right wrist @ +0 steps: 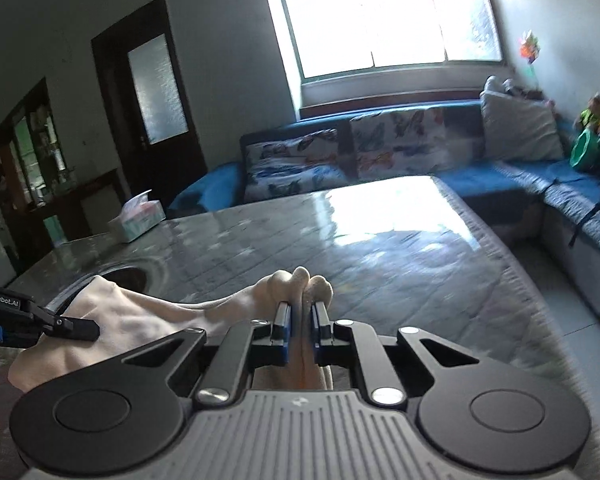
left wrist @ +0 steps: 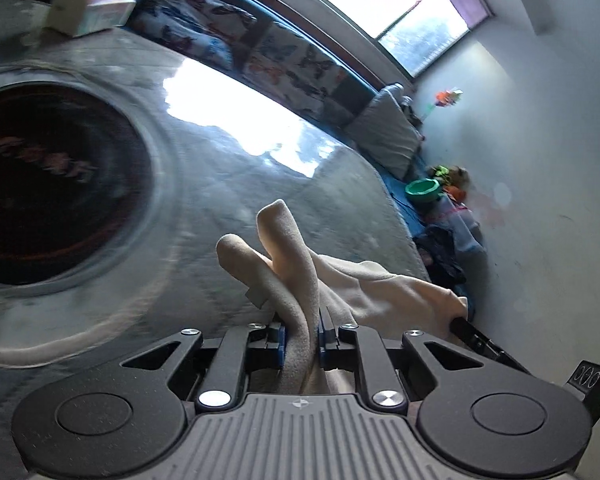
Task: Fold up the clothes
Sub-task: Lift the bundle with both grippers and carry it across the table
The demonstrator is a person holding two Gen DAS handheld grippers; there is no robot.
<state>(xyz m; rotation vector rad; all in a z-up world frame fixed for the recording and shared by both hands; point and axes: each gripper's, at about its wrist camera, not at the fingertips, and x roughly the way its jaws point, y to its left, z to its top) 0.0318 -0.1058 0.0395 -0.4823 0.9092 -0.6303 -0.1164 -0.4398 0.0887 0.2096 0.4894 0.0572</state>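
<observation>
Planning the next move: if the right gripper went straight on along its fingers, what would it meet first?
Probably the grey table top. The right gripper, shut on the cream garment, points low across it toward the butterfly cushions; nothing else shows in that line, though depth is unclear.

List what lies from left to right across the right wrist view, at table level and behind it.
Left gripper → tissue box → cream cloth → right gripper → grey cushion → green bowl.
</observation>
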